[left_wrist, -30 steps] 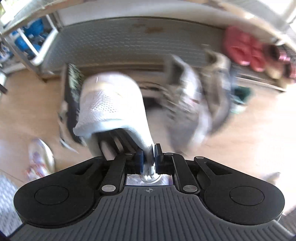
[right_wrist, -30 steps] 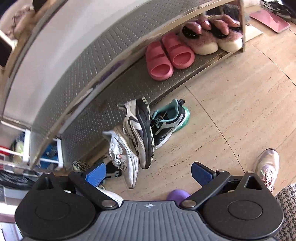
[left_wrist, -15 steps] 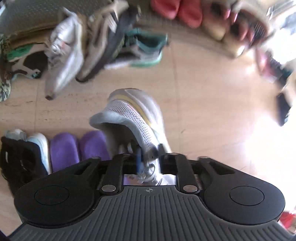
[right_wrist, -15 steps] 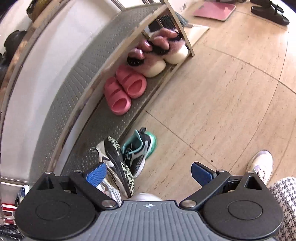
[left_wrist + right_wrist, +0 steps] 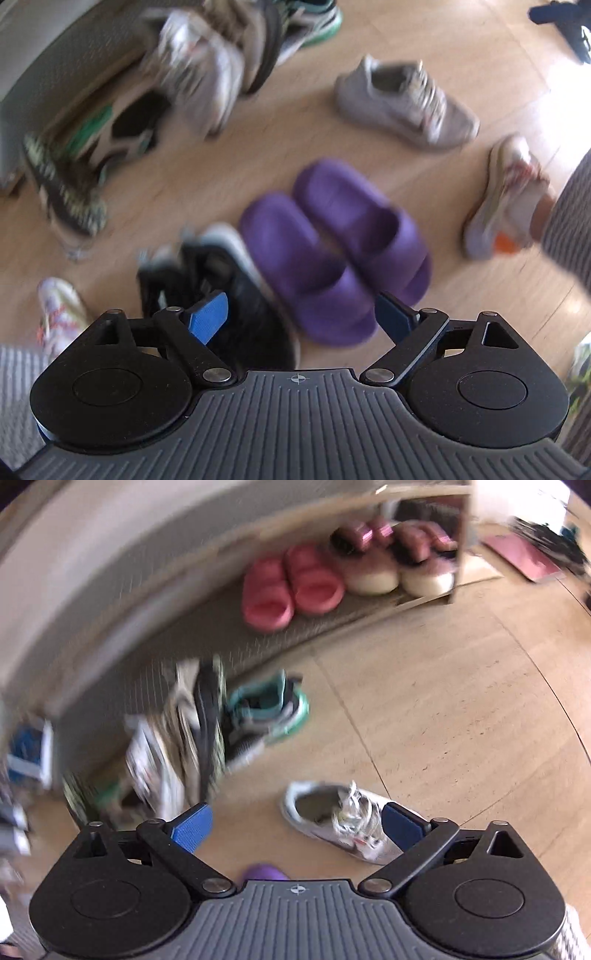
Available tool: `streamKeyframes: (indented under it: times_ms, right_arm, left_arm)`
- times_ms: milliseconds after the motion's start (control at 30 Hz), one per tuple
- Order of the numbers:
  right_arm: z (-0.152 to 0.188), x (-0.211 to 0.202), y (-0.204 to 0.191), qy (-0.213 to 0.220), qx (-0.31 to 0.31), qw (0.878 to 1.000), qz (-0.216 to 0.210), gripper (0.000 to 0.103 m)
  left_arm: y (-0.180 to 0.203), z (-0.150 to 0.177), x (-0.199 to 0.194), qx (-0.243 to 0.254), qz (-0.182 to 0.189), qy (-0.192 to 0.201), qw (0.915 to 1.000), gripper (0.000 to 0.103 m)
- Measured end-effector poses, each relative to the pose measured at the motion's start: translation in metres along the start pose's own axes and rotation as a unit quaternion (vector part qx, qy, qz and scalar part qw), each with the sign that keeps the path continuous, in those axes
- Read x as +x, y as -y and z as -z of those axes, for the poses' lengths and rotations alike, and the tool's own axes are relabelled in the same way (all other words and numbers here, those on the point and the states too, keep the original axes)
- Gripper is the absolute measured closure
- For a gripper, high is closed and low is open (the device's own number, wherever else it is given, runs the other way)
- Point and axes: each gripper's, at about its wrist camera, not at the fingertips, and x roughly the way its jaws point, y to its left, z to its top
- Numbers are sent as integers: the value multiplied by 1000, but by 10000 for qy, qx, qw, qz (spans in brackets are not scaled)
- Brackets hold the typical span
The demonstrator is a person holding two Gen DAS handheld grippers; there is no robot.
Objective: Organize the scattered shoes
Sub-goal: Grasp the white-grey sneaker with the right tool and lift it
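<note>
Pale grey mesh sneaker with loose laces [image 5: 341, 821] lies on its side on the tan floor, just ahead of the right gripper [image 5: 297, 825], whose jaws stand wide apart and empty. Light and soft, it should pinch best at the heel collar. The left gripper [image 5: 301, 318], clamped on this shoe a second ago, has released it and is opening, empty, above the purple foam slides [image 5: 332, 243].

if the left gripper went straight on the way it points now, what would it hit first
Most likely the pair of purple slides on the floor, just ahead between its opening, empty fingers. The black sneaker beside them is close too; blur leaves depth uncertain.
</note>
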Motion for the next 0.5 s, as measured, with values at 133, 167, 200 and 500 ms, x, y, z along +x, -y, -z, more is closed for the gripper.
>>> streamKeyframes:
  times_ms: [133, 167, 200, 500]
  right_arm:
    - [18, 53, -13, -396, -1250, 9901, 509, 6]
    - [21, 64, -15, -499, -1503, 9853, 636, 6]
    - [26, 79, -17, -649, -1845, 9771, 834, 6]
    - [43, 184, -28, -1210, -3995, 8956, 1541, 5]
  left_arm:
    - [-1, 11, 30, -139, 223, -110, 9996, 13]
    - [1, 8, 32, -91, 296, -130, 9994, 13]
    - [3, 4, 33, -33, 365, -140, 9992, 13]
    - [-7, -30, 48, 72, 29, -159, 9998, 12]
